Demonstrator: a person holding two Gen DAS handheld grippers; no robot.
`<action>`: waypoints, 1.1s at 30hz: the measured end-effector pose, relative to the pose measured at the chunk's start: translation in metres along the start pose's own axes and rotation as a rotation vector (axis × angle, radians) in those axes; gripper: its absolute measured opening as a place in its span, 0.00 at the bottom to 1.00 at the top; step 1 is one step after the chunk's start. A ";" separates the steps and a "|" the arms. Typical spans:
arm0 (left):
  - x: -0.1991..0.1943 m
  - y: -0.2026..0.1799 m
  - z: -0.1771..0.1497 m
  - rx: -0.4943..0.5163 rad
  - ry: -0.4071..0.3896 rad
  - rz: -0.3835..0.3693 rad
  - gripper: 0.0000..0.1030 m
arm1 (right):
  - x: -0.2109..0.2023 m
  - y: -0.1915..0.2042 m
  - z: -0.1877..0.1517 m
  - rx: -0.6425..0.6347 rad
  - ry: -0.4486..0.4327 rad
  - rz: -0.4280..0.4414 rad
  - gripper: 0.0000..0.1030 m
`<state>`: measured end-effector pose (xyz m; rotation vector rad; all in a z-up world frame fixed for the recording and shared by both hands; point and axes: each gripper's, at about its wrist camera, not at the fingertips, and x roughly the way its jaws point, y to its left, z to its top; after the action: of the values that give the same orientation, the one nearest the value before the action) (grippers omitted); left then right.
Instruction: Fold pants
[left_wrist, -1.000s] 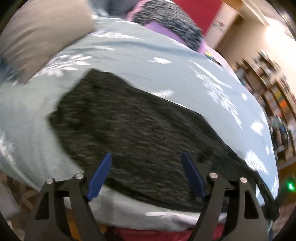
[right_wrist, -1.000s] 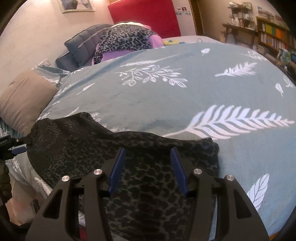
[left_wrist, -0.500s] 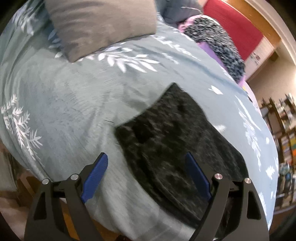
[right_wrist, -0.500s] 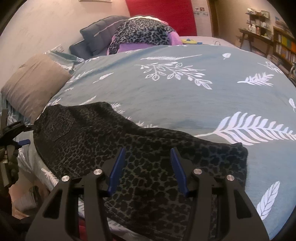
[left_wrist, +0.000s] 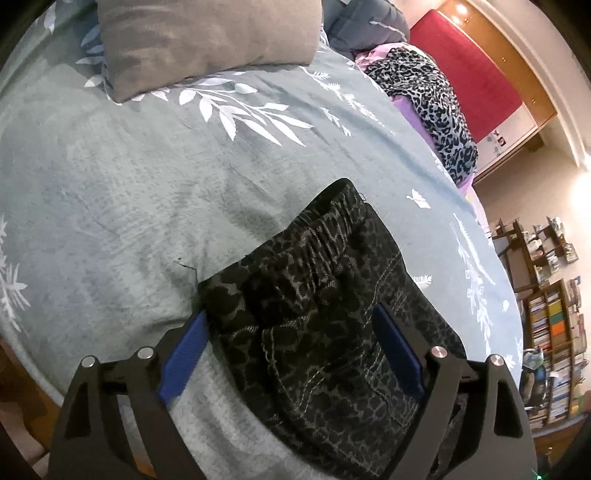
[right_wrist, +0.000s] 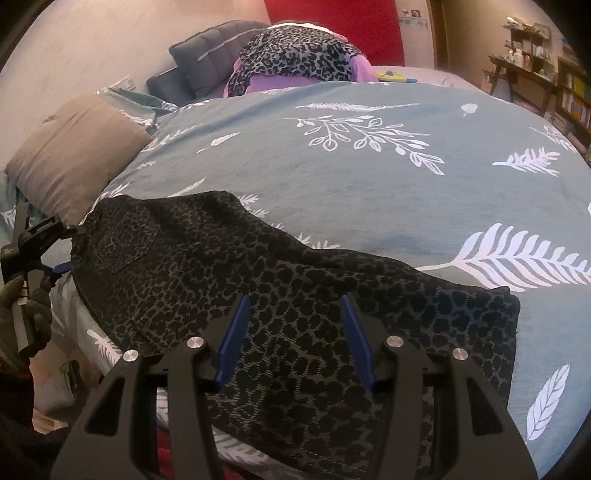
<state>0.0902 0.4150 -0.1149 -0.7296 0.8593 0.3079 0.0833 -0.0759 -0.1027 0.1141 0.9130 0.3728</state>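
Left tool (left_wrist: 290, 345) wide at waistband | pants (right_wrist: 280, 295) lengthwise — bed-edge

Black-grey leopard-print pants (right_wrist: 280, 295) on blue-grey leaf-print bedspread (right_wrist: 369, 192).

Pinkish wall (right_wrist: 92, 48), red panel (left_wrist: 476, 77), bookshelves (left_wrist: 554, 354) at right, warm ceiling lights (left_wrist: 460, 7).

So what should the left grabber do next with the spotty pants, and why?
Probably close the left gripper on the waistband. Its jaws stand open astride the corner of the pants, which lie flat on the bedspread, so pinching comes before lifting to fold.
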 end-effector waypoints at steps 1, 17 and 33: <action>0.001 0.001 0.000 -0.003 -0.002 -0.001 0.79 | 0.000 0.001 0.000 -0.002 0.000 0.002 0.51; -0.005 -0.006 0.005 0.016 -0.004 -0.034 0.32 | -0.001 -0.001 -0.004 0.041 0.014 0.017 0.52; -0.071 -0.135 -0.018 0.280 -0.051 -0.285 0.31 | -0.011 -0.020 -0.008 0.108 -0.017 0.038 0.53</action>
<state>0.1054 0.3078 -0.0063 -0.5703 0.7201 -0.0485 0.0767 -0.0993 -0.1047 0.2341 0.9151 0.3571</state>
